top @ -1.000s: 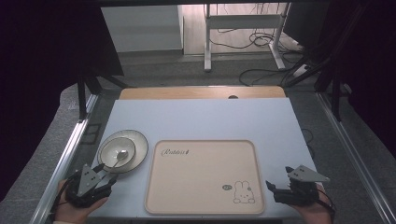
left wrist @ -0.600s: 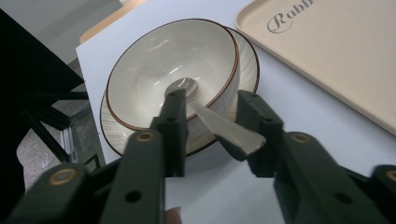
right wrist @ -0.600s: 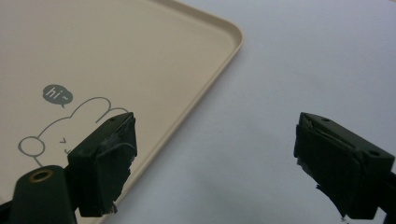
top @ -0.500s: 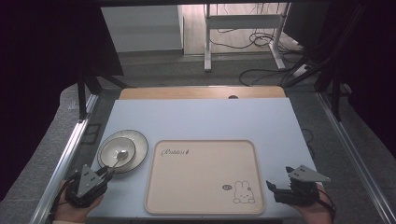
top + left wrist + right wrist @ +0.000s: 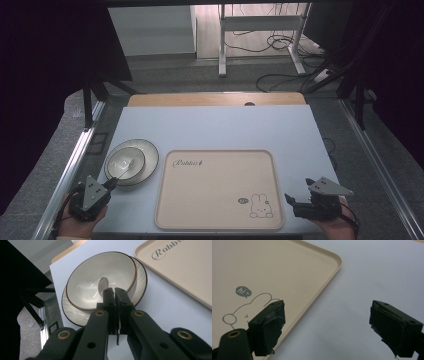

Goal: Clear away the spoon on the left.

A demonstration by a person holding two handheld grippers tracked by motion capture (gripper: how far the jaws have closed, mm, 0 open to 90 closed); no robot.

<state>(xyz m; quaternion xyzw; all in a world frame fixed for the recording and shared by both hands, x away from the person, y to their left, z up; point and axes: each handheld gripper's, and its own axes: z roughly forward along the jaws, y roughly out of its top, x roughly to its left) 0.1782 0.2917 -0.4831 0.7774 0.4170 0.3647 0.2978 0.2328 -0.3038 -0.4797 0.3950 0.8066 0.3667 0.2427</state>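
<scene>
So left gripper view gives detail: left tongs just closed, clenched on spoon handle; spoon bowl end rests inside white bowl; bowl sits on plate; high view too small to show that grip; there left hand low at desk near-left corner, tongs angled toward bowl; right tongs released, jaws wide apart, hovering at tray edge by rabbit print; right hand at near-right corner
</scene>
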